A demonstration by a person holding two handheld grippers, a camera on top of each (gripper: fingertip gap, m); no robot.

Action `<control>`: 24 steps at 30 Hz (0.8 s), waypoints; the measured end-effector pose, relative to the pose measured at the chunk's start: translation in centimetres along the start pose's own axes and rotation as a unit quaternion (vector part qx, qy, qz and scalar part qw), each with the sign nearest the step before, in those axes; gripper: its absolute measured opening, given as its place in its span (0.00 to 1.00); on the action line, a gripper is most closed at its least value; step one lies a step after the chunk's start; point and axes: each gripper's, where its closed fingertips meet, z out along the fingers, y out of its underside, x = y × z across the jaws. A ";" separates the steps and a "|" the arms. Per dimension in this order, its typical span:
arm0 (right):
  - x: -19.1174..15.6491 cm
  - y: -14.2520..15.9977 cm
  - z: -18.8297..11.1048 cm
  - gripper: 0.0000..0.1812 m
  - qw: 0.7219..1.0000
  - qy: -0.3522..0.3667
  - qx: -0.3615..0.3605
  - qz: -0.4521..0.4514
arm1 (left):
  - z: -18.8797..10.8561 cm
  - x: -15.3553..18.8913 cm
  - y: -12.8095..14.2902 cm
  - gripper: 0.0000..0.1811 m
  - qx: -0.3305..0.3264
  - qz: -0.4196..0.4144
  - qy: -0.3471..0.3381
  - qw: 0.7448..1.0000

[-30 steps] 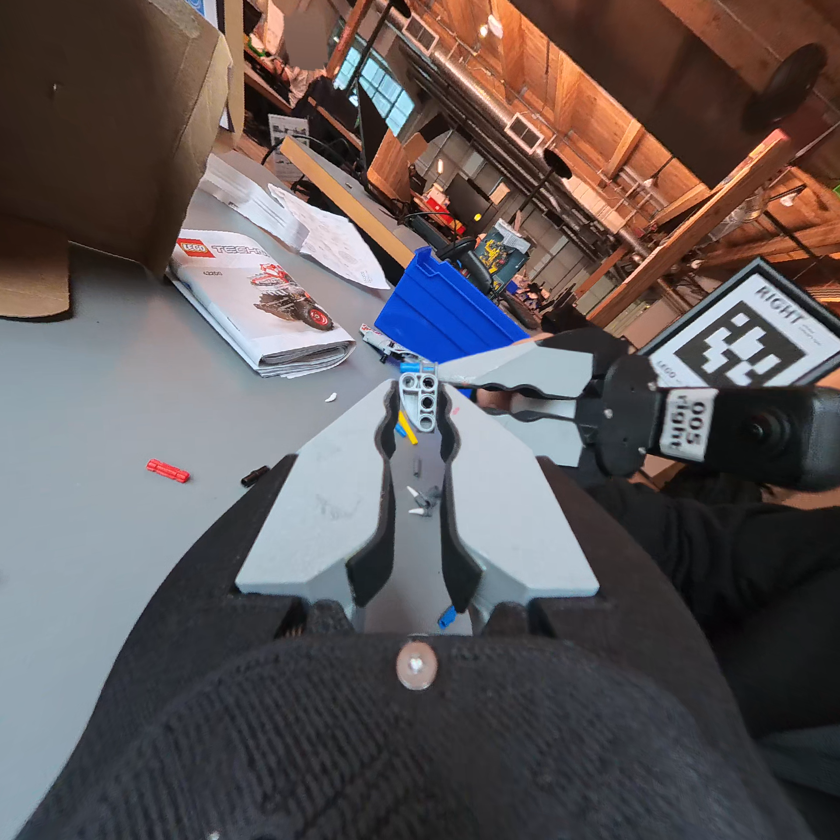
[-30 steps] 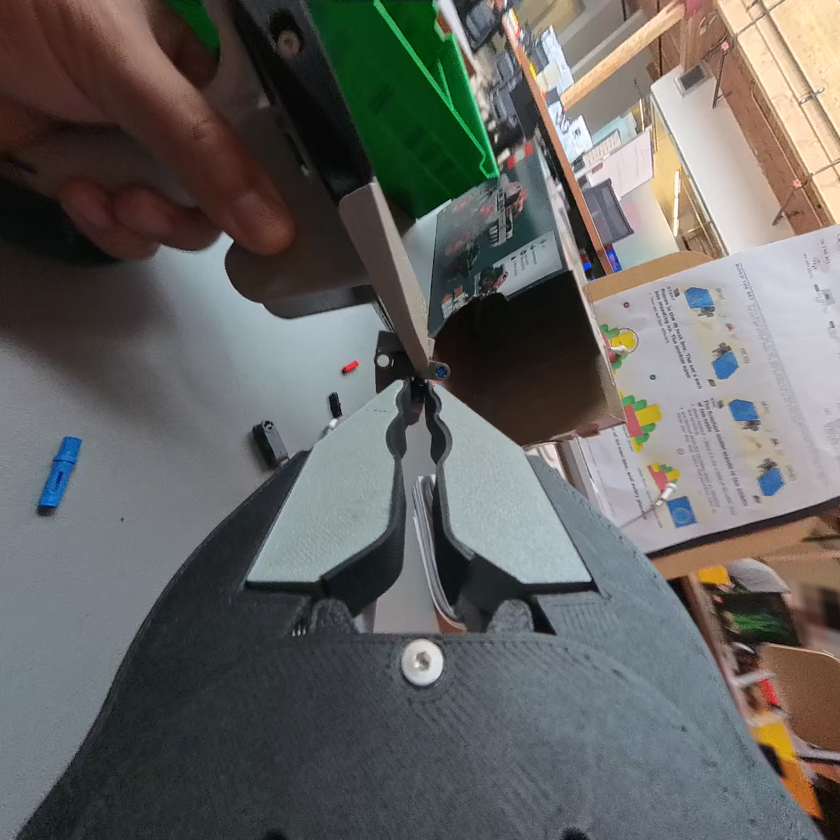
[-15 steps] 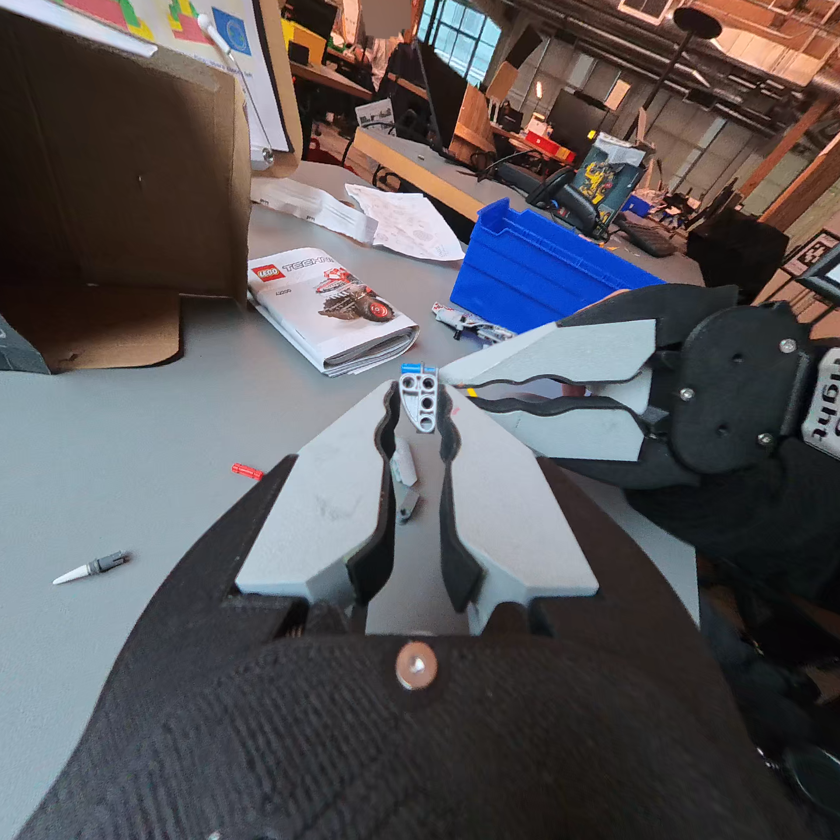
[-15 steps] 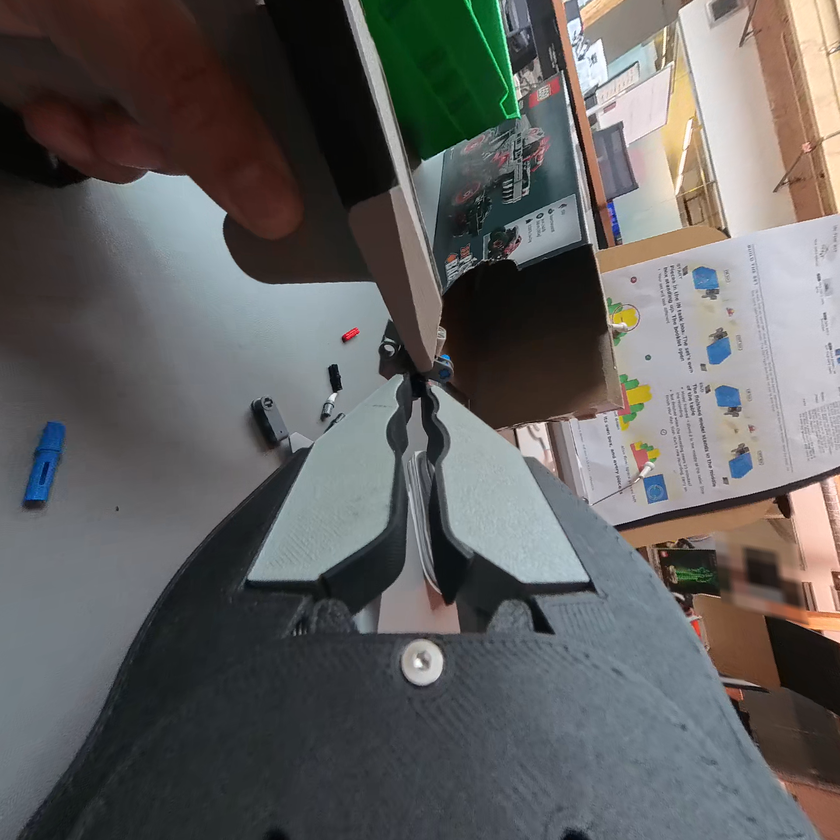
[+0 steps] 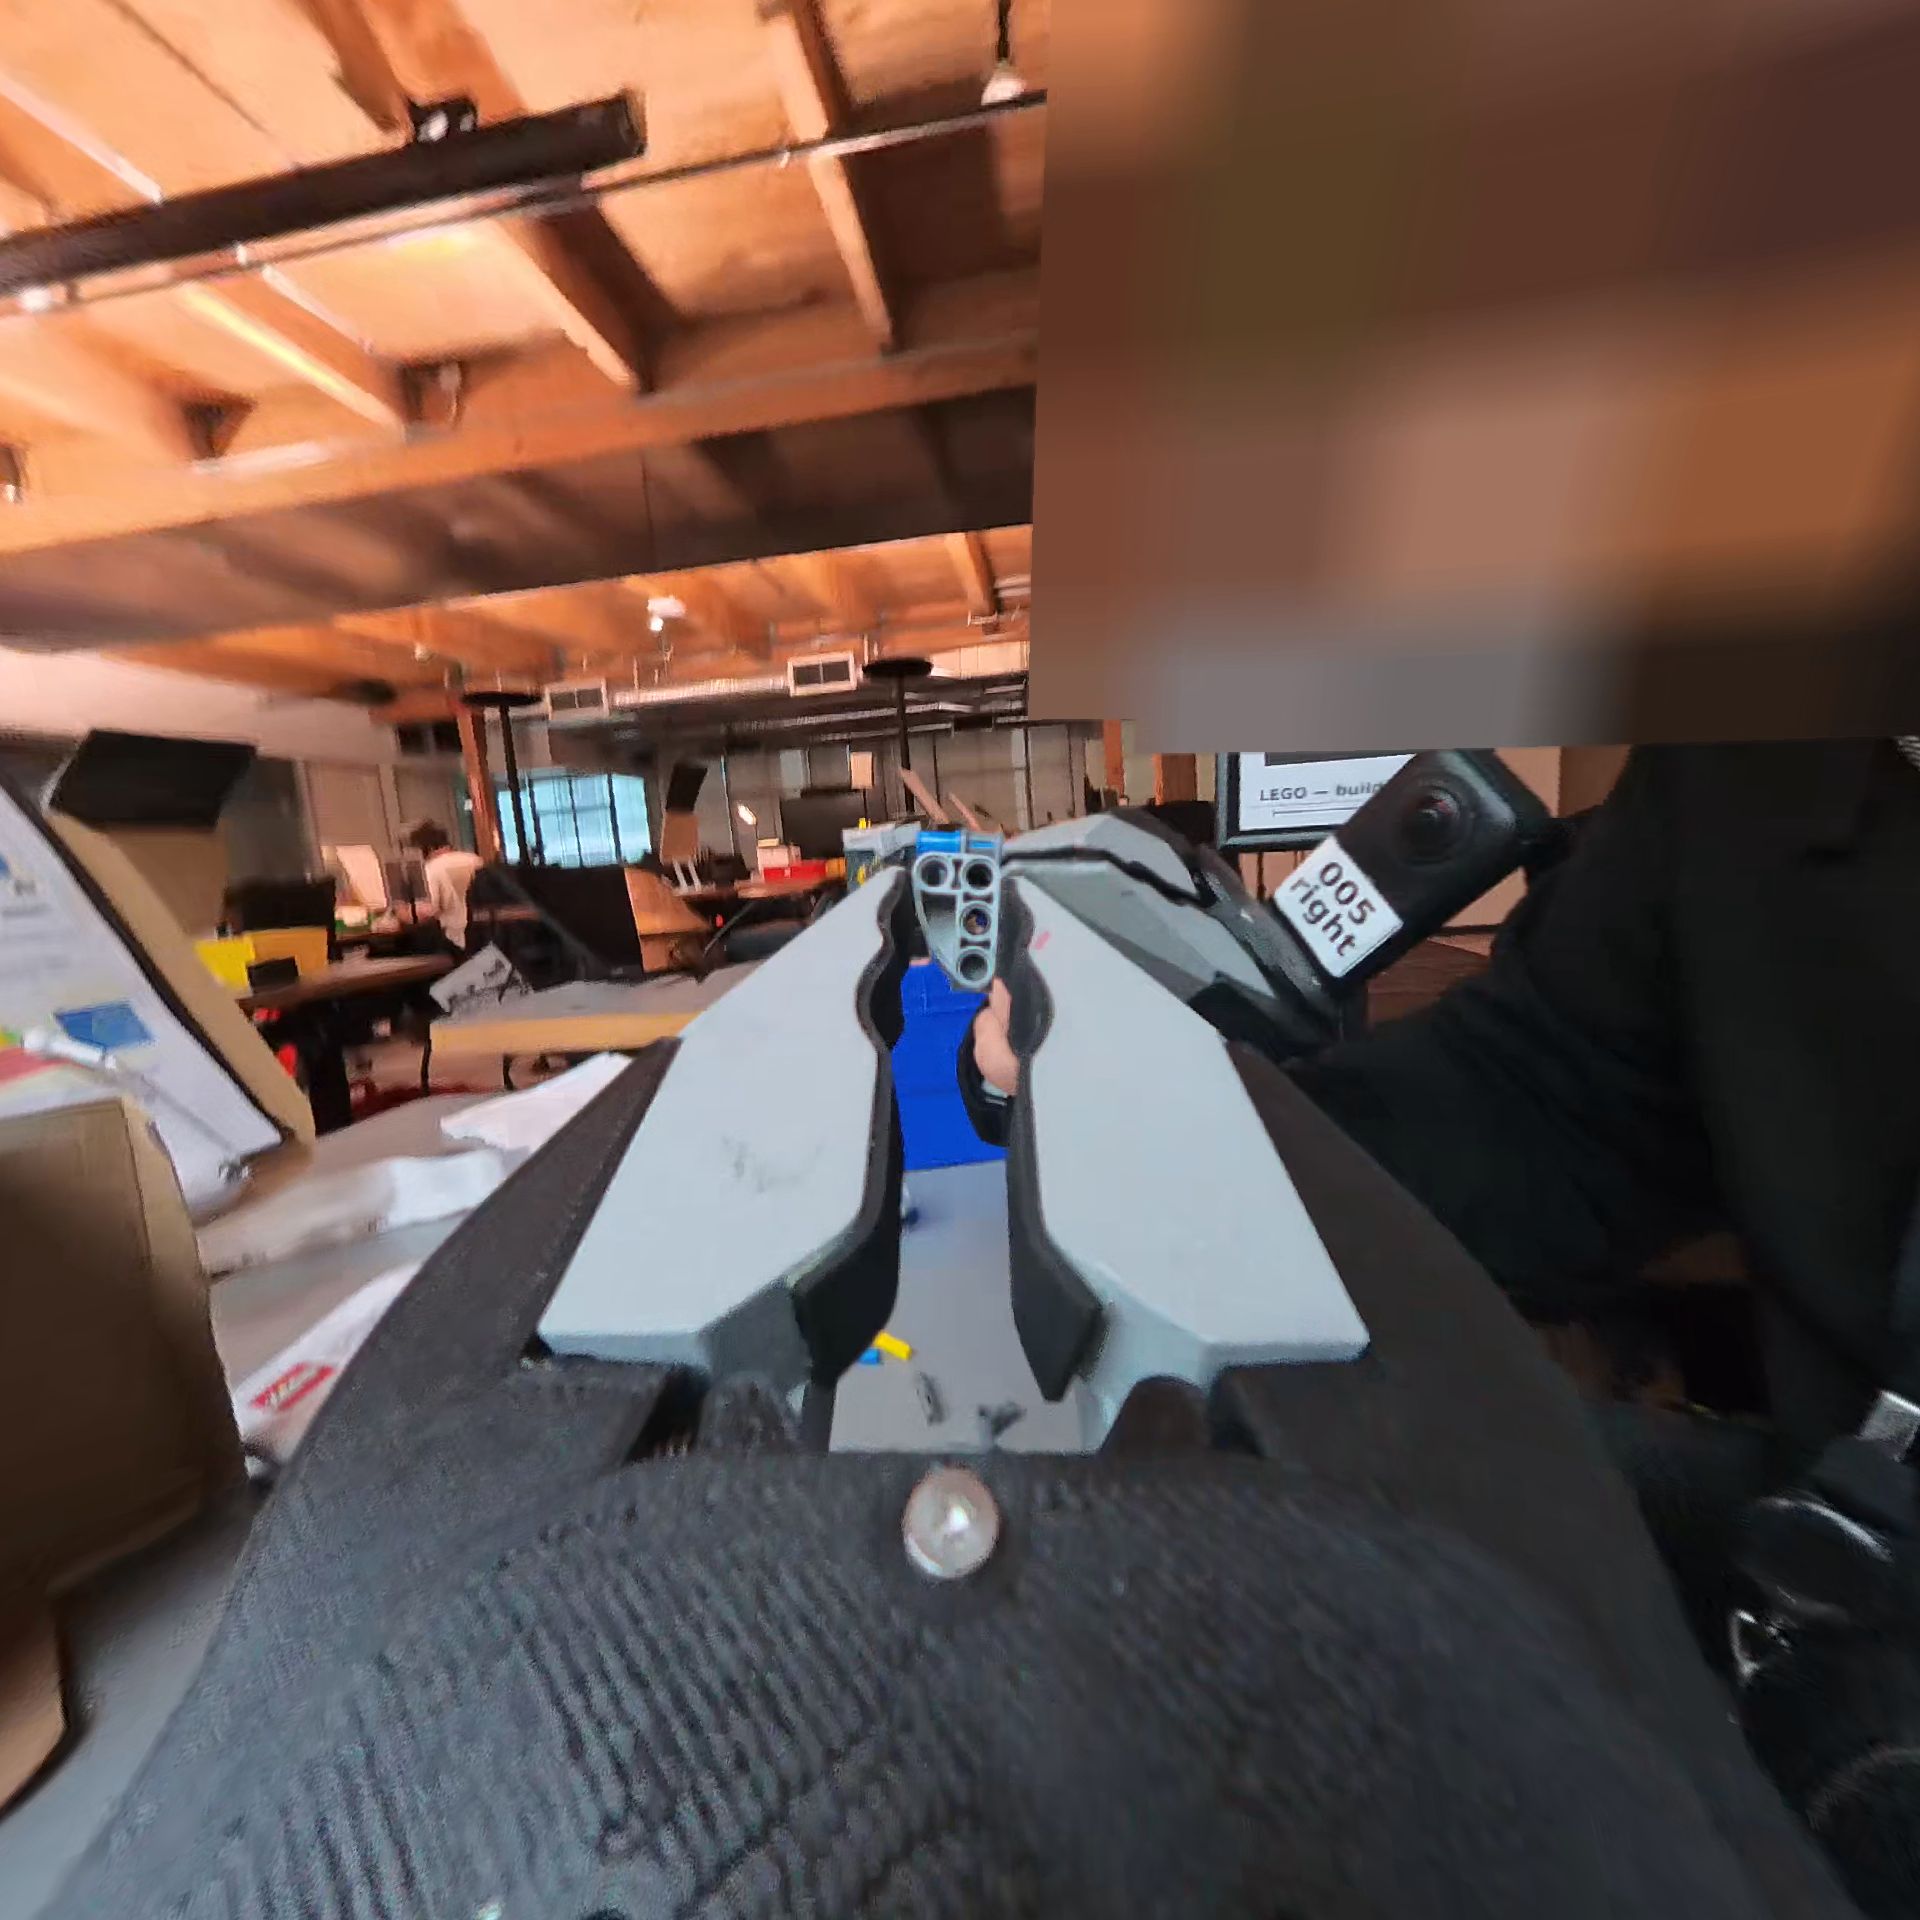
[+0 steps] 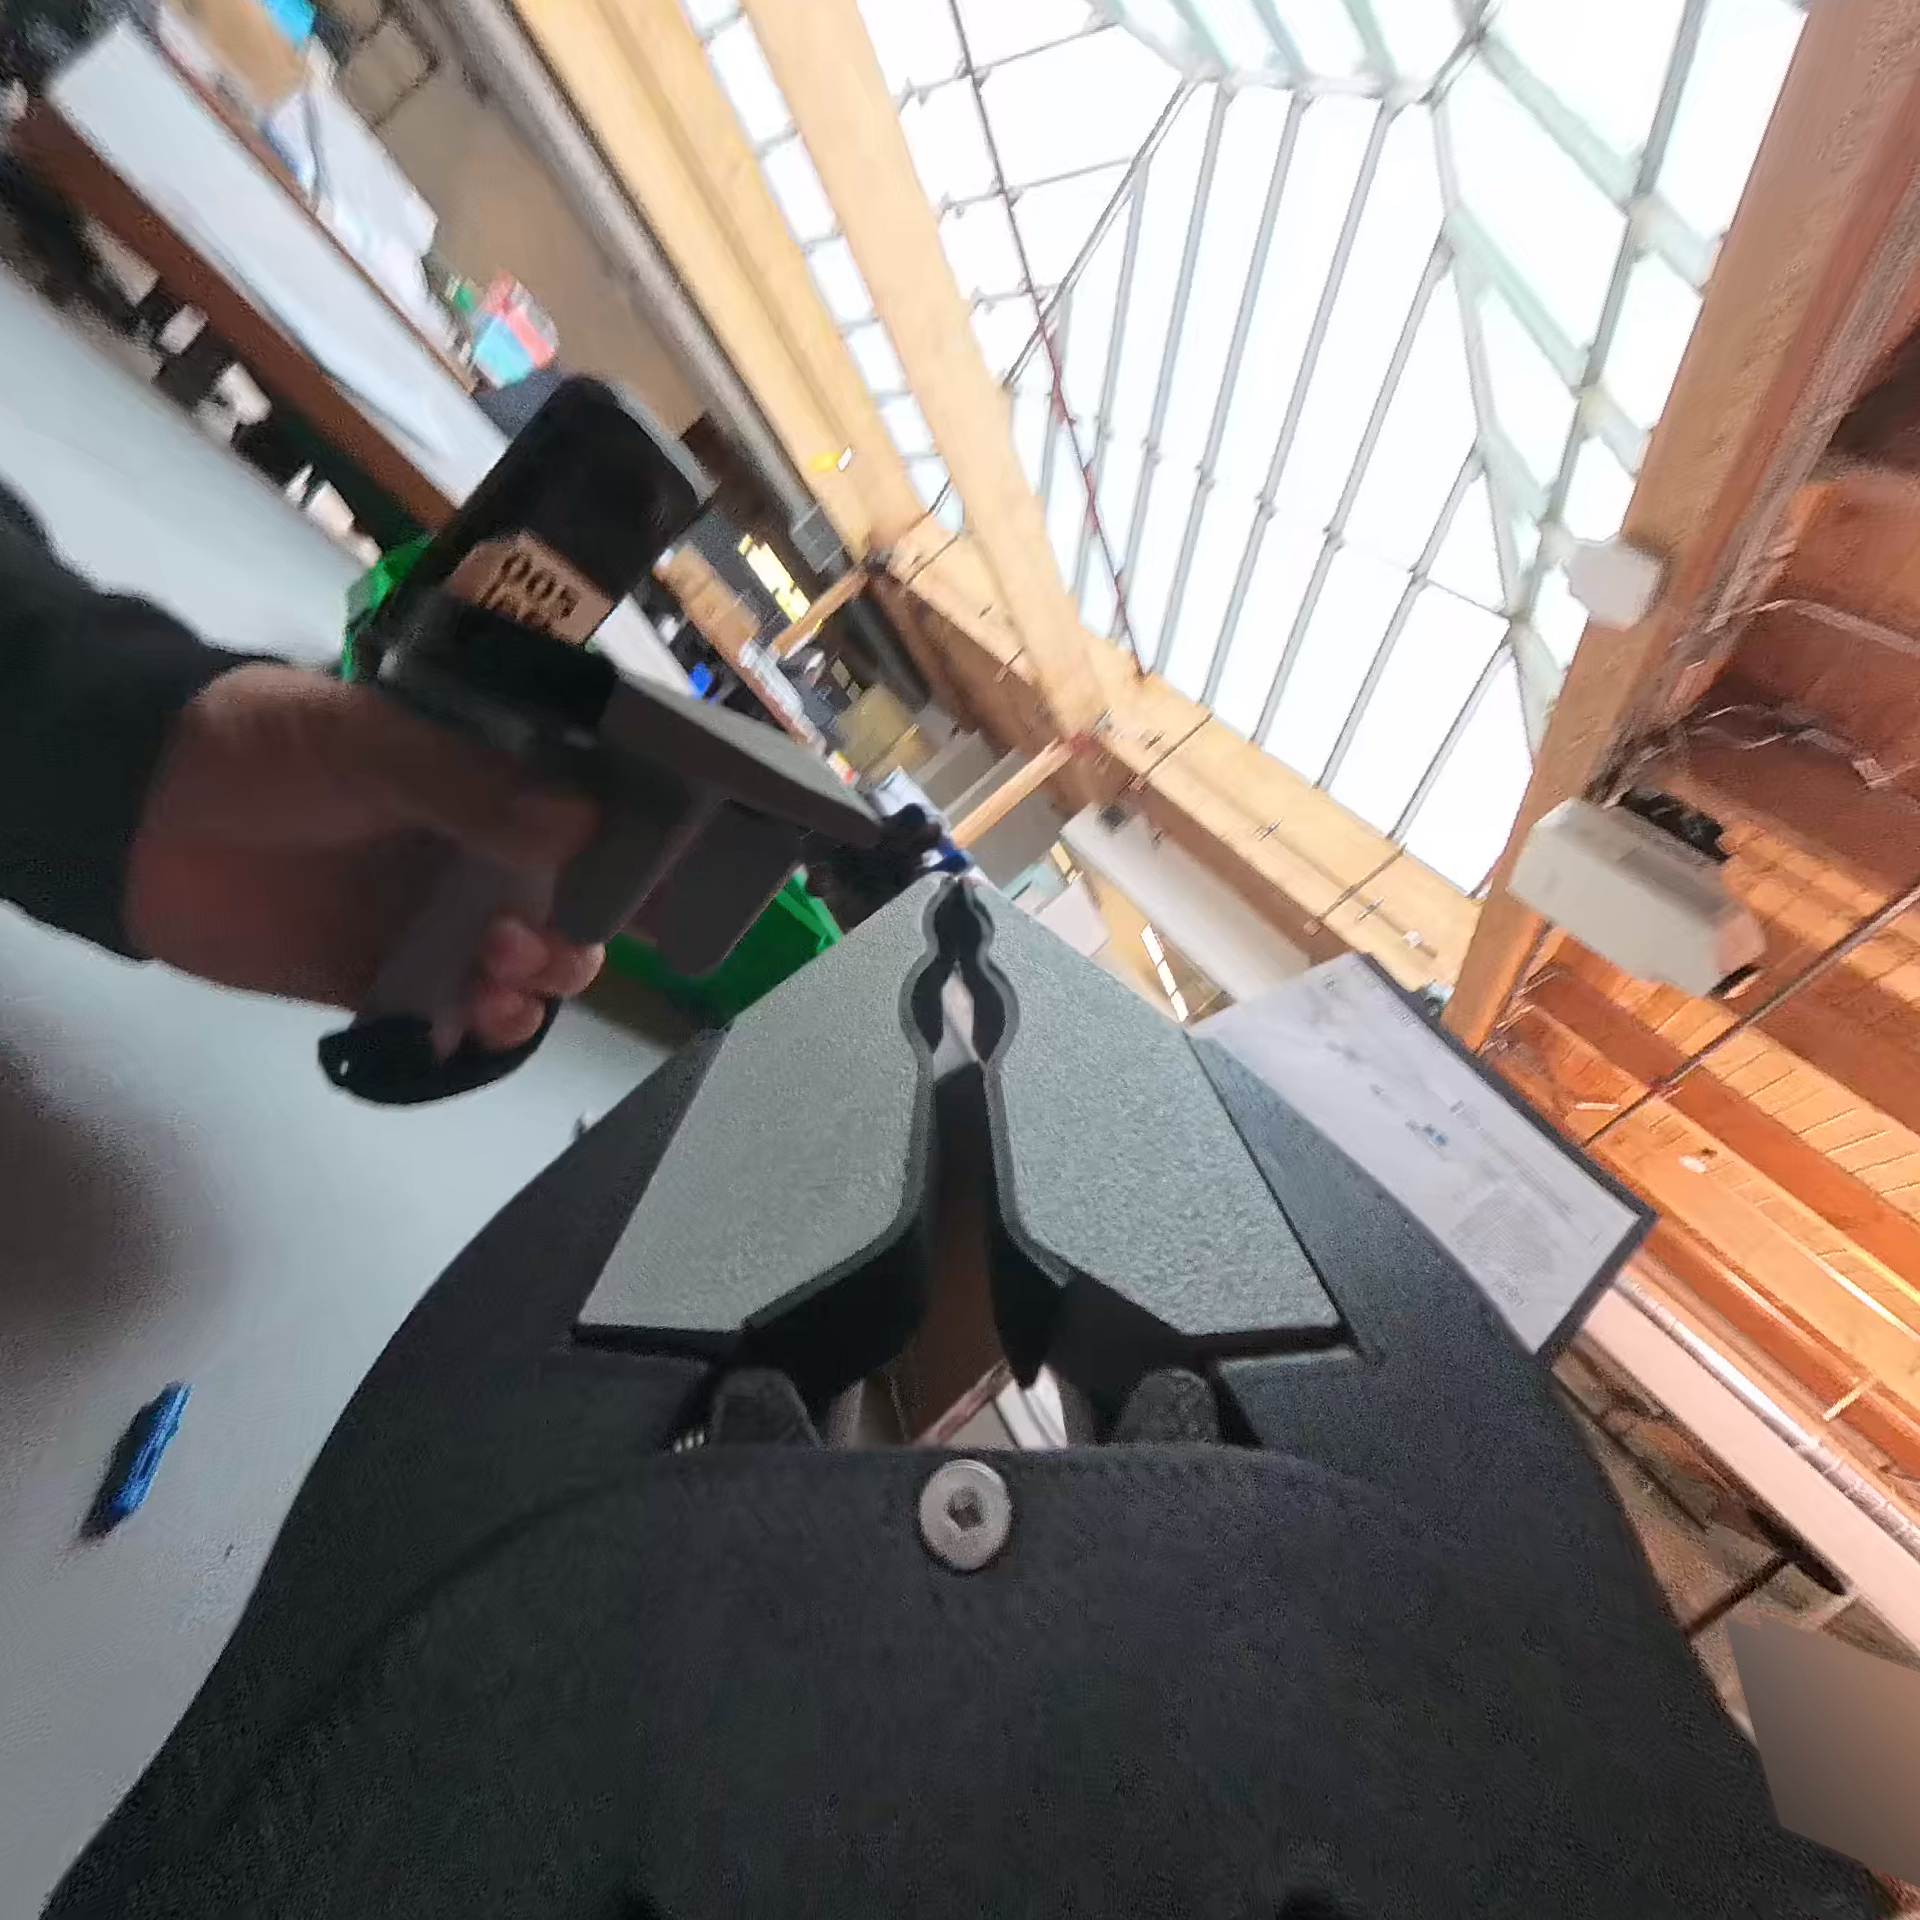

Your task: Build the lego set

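Note:
My left gripper (image 5: 957, 914) is shut on a grey Lego beam (image 5: 961, 925) with round holes, held upright in the air at its tips. A blue part (image 5: 954, 837) sits on top of the beam. My right gripper (image 5: 1049, 847) comes in from the right, shut, with its tips against the top of the beam. In the right wrist view, my right gripper (image 6: 951, 891) is shut and its tips meet the dark piece (image 6: 896, 840) and a blue part (image 6: 943, 860) at the left gripper's tips. Whether it grips the blue part is hidden.
A blue bin (image 5: 935, 1081) stands behind the grippers. A cardboard box (image 5: 94, 1299), an instruction booklet (image 5: 301, 1382) and papers (image 5: 343, 1195) lie to the left. Small loose pieces (image 5: 888, 1348) lie on the grey table (image 5: 935, 1226). A blue pin (image 6: 135, 1455), a green bin (image 6: 748, 956) and a poster board (image 6: 1455, 1153) show in the right wrist view. Only a small space, under 4 cm, lies between the two pairs of fingers.
Both grippers have risen and tilted upward together, so the views now show the ceiling. The left gripper still holds the grey beam and the right tips stay against it.

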 end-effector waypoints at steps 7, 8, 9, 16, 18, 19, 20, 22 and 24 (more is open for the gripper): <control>-1.1 1.8 0.4 0.00 0.991 -0.054 -0.036 0.115 | -0.1 0.9 -0.6 0.08 0.019 0.059 0.029 0.998; -1.7 2.7 0.6 0.02 0.984 -0.083 -0.056 0.148 | -0.2 0.7 -0.6 0.08 0.017 0.064 0.024 0.997; -2.4 3.7 0.7 0.05 0.974 -0.113 -0.078 0.183 | -0.3 0.2 -0.5 0.08 0.014 0.063 0.009 0.998; -8.4 12.0 -0.4 0.08 0.840 -0.265 -0.300 0.366 | -2.9 -7.0 6.6 0.08 -0.167 -0.174 -0.195 0.951; -8.3 12.8 -0.5 0.11 0.832 -0.257 -0.310 0.381 | -3.8 -7.9 8.0 0.08 -0.186 -0.214 -0.229 0.931; -8.5 13.3 -0.7 0.14 0.825 -0.259 -0.322 0.386 | -4.2 -8.3 8.4 0.08 -0.190 -0.232 -0.241 0.923; -9.1 13.7 -1.1 0.19 0.812 -0.275 -0.335 0.389 | -4.4 -8.5 8.6 0.08 -0.189 -0.251 -0.247 0.916; -9.5 14.6 -1.4 0.23 0.798 -0.285 -0.371 0.381 | -5.0 -8.8 9.3 0.08 -0.195 -0.284 -0.261 0.902; -8.4 14.7 -0.4 0.20 0.824 -0.260 -0.369 0.342 | -5.1 -8.8 10.1 0.08 -0.201 -0.312 -0.266 0.890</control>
